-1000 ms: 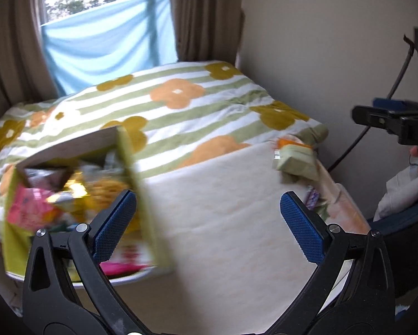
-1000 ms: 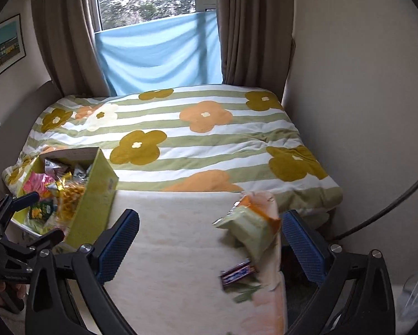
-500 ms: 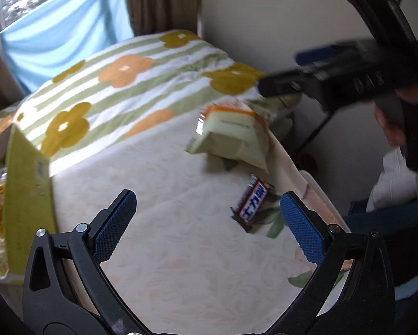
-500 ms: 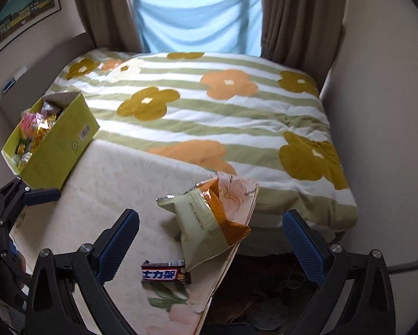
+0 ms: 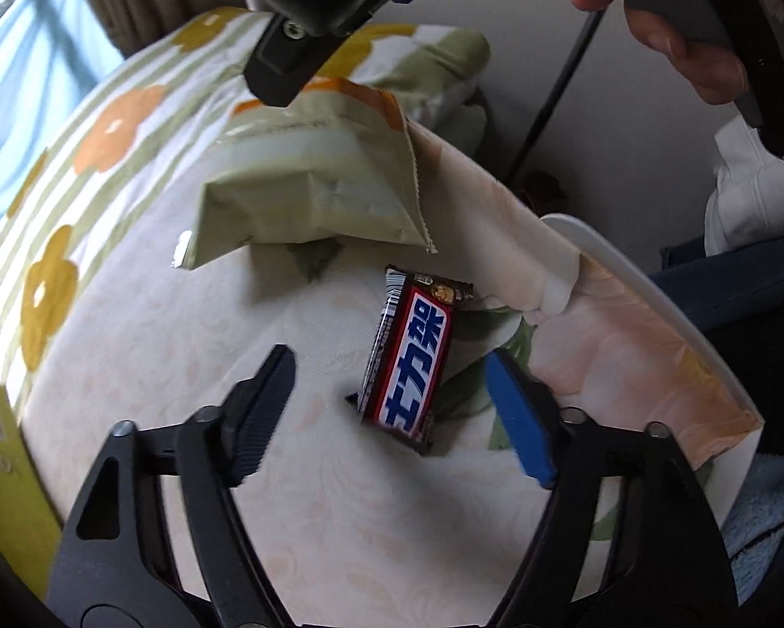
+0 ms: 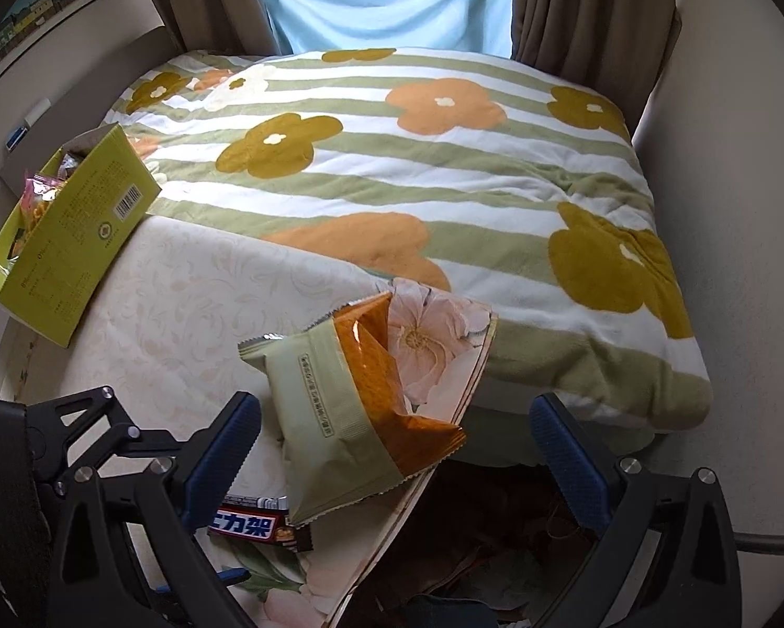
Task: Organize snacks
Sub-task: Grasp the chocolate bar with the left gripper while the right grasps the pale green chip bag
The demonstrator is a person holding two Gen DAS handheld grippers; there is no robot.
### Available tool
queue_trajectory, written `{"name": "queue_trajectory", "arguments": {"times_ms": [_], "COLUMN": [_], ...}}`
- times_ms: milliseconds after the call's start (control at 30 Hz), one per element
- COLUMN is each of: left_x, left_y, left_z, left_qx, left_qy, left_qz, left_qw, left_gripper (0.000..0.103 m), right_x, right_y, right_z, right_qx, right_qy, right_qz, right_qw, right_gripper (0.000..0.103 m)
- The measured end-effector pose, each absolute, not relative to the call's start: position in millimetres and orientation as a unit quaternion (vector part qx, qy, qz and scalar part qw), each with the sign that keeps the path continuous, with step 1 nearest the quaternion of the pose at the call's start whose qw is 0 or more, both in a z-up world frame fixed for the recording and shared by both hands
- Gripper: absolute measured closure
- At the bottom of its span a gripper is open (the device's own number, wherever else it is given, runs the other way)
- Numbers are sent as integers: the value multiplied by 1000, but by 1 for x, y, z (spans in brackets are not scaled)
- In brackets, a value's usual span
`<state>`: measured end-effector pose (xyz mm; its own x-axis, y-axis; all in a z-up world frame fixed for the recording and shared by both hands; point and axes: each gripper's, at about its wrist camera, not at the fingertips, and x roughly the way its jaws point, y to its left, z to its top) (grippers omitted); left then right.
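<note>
A brown chocolate bar (image 5: 410,361) with a blue and red label lies on the cream cloth. My left gripper (image 5: 392,408) is open, with a finger on either side of the bar's near end. A pale green and orange snack bag (image 5: 313,178) lies just beyond the bar. In the right wrist view my right gripper (image 6: 394,458) is open above that bag (image 6: 339,418), and the bar (image 6: 256,523) lies at the bag's lower left. A yellow-green box (image 6: 73,230) filled with snacks stands at the far left.
The cloth covers a small white table (image 5: 653,309) whose right edge is close to the bar. A striped flowered blanket (image 6: 418,157) covers the bed behind. My right gripper's body (image 5: 308,15) hangs over the bag in the left wrist view.
My left gripper has swung right from the box and dropped down around the chocolate bar. My right gripper has moved closer, over the snack bag.
</note>
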<state>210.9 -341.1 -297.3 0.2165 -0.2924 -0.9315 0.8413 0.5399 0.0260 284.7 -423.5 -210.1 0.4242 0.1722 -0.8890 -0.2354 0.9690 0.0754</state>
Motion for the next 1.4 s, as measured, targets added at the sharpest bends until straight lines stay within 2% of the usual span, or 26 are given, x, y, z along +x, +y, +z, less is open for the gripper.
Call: {"name": "queue_trajectory", "arguments": {"times_ms": [100,167,200,267,333,400,800,1233,1267,1400], "left_x": [214,215,217,217,217,217,230,249,250,251], "left_y": [-344,-344,-344,-345,-345,-346,-310,-258,-254,-242], "left_z": [-305,-306,-305,-303,-302,-302,-293,-290,-290,-291], "left_qx": [289,287,285,287,287,287,255,212,208,196], "left_qy": [495,495,495,493,491,491,506,531,532,539], "left_qz": [-401,-410,-414,-418,-423,-424,-384,-317,-311,-292], "left_qw": [715,711,709,707,706,705,729,757,759,766], "left_gripper": [42,48,54,60,71,75,77,77,77,77], "right_x": [286,287,288,289,290,291,295,299,299,300], "right_y": [-426,-427,-427,-427,-427,-426,-415,-386,-384,-376], "right_z": [-218,-222,-223,-224,-224,-224,-227,-254,-257,-267], "right_qx": [-22,-16,-14,-13,-10,-8,-17,-55,-61,-87], "right_qy": [530,532,532,530,528,528,532,548,549,557], "right_qz": [120,120,119,118,119,118,131,160,161,157], "right_qw": [839,838,838,840,841,841,836,819,818,811], "right_gripper": [1,1,1,1,1,1,1,1,2,16]}}
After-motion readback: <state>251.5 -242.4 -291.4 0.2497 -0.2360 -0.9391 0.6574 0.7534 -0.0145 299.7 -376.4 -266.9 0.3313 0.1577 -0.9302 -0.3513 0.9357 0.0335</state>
